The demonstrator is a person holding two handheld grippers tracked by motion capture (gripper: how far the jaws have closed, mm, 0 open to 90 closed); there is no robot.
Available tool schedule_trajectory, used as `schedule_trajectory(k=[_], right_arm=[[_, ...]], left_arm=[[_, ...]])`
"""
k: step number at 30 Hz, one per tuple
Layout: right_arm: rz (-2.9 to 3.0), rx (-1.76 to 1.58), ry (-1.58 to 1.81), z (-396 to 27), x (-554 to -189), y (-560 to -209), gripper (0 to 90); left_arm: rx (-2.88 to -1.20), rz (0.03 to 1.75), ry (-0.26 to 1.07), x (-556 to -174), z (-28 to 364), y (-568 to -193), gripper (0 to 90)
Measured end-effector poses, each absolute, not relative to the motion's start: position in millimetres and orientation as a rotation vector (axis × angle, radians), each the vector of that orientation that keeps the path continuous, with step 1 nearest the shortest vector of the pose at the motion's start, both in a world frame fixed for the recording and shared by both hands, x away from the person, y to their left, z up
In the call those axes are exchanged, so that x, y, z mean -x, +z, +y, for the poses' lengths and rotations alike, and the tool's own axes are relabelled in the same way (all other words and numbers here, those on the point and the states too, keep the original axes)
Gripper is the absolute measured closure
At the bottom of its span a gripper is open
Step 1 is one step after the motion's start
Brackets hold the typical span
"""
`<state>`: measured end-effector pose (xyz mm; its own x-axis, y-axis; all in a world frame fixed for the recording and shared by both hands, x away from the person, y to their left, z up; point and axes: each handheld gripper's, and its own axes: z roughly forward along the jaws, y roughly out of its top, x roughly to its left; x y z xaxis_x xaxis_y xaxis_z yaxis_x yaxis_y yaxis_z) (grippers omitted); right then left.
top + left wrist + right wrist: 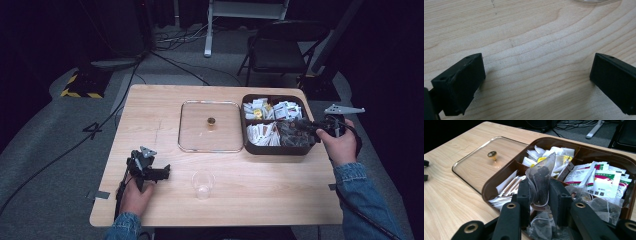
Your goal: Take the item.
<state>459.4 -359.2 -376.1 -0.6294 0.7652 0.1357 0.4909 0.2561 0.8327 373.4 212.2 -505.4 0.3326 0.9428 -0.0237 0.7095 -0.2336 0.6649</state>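
My right tongs (539, 202) are clamped on a clear sachet of dark tea leaves (541, 182), its pointed top standing up between the pads, just above the near compartment of the brown box (499, 185) where more sachets like it lie. That box sits at the far right of the counter (165, 205), its other compartments full of white paper packets (602, 178), and its glass lid (192, 132) with the small brass knob lies flat just beside it on the left. So the opening and the picking look done: the lid is off and one sachet is in my grip, lifted clear of the pile as far as I can judge. What is left, I reckon, is carrying it across to the clear plastic cup (203, 184) that stands empty near the front edge and dropping it in. My left tongs (162, 172) rest spread wide and hold nothing, low over bare wood, near that cup on its left.
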Motion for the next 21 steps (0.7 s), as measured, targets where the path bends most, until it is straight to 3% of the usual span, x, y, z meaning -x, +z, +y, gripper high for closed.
schedule_trajectory(k=[21], right_arm=[[2.367, -0.951, 1.385, -286.7, -415.2, -333.4, 71.8]], left_arm=[[-2.022, 1.449, 0.525, -372.5, 212.0, -505.4, 0.4]])
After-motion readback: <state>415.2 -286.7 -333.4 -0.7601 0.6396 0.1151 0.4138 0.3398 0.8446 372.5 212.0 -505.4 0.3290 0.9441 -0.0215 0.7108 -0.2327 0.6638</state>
